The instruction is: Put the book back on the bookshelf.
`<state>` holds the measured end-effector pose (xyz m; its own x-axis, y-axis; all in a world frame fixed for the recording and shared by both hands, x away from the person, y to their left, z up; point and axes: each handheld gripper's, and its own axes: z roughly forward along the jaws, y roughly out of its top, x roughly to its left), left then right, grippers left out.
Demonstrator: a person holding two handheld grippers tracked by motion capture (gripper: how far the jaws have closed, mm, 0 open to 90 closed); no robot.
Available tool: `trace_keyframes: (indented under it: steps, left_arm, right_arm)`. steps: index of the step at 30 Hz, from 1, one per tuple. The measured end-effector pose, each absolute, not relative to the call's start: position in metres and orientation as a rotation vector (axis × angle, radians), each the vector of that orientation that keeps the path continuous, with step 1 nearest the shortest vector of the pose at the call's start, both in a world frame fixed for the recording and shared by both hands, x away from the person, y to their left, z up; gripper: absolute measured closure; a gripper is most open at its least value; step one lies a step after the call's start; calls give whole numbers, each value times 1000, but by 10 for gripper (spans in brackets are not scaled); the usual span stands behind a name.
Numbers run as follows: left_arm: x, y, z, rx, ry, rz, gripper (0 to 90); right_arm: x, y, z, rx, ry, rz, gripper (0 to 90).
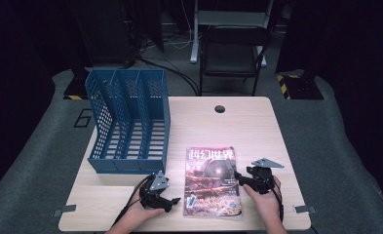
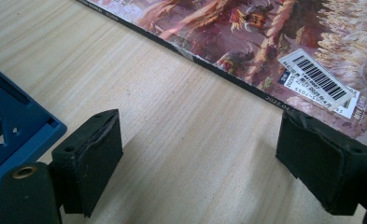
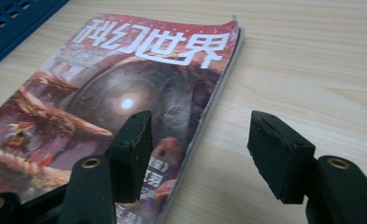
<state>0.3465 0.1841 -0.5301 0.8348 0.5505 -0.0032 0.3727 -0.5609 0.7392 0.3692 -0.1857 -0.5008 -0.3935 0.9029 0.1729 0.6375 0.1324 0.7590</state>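
The magazine (image 1: 212, 181) lies flat near the tabletop's (image 1: 257, 126) front edge, long side pointing away. The right gripper (image 3: 197, 149) straddles its right edge, jaws apart; the left gripper (image 2: 197, 158), jaws apart, waits beside its left edge.

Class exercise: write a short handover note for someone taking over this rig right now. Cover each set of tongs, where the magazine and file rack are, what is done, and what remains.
Left tongs: open, empty, low over the table, at the magazine's spine edge near the barcode.
Right tongs: open, empty, jaws astride the magazine's opposite long edge.
Magazine: flat, cover up, at the front of the table, right of the blue file rack.
Rack: upright, its three slots look empty.
Done: both tongs in position.
Left: grip and lift the magazine; probably slot it into the rack.
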Motion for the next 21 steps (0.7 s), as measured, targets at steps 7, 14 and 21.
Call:
trace_keyframes:
  steps: [7, 14, 21]
  left_arm:
    - [346, 184, -530, 2223, 673, 295, 145]
    - [344, 183, -530, 2221, 703, 318, 153]
    - [343, 182, -530, 2209, 724, 308, 151]
  right_arm:
    - [370, -173, -504, 1470, 2140, 1121, 377]
    - [373, -158, -510, 1457, 2181, 1081, 335]
    - [375, -159, -514, 1511, 2173, 1060, 334]
